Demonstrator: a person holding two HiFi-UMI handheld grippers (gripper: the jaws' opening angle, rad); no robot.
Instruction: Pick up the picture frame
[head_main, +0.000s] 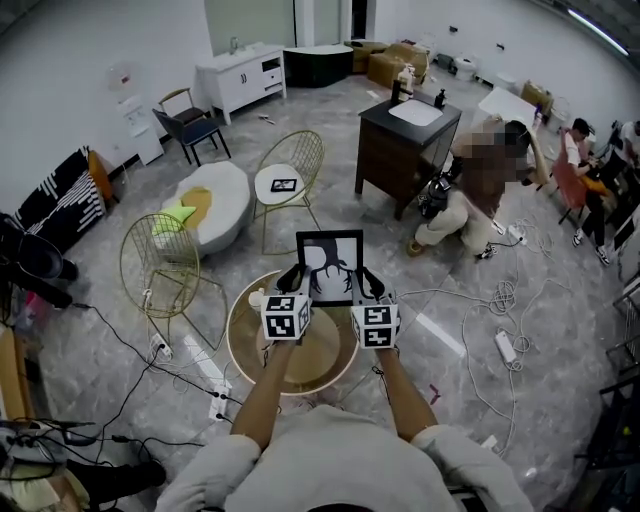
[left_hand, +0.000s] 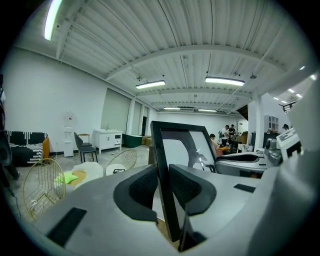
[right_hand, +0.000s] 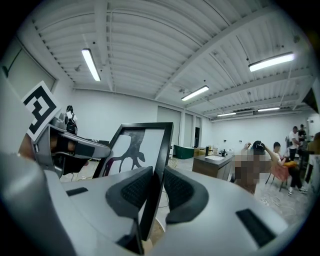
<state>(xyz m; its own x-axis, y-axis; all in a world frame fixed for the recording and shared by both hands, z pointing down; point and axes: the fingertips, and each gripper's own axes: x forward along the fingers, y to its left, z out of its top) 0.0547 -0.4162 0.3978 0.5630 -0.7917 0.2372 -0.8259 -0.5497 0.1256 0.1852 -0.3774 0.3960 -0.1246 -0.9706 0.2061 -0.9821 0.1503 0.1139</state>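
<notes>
Two grippers hold one picture frame (head_main: 330, 262) upright above the far side of the round desk (head_main: 236, 345). The left gripper (head_main: 298, 280) has its jaws closed narrowly on the frame's left black edge, with the pads pressing it from both sides in the left gripper view (left_hand: 161, 187). The right gripper (head_main: 364, 281) clamps the frame's right edge in the same way, as seen in the right gripper view (right_hand: 156, 187). The frame (right_hand: 142, 145) encloses a white sheet bearing a dark branching figure.

Beyond the desk and to its right stands a dark cabinet (head_main: 398, 152) with a white basin (head_main: 414, 112) set into its top. Two bottles (head_main: 398, 88) stand beside the basin, and its contents cannot be made out. Farther beyond the desk lie cardboard boxes (head_main: 395, 62), their contents hidden.
</notes>
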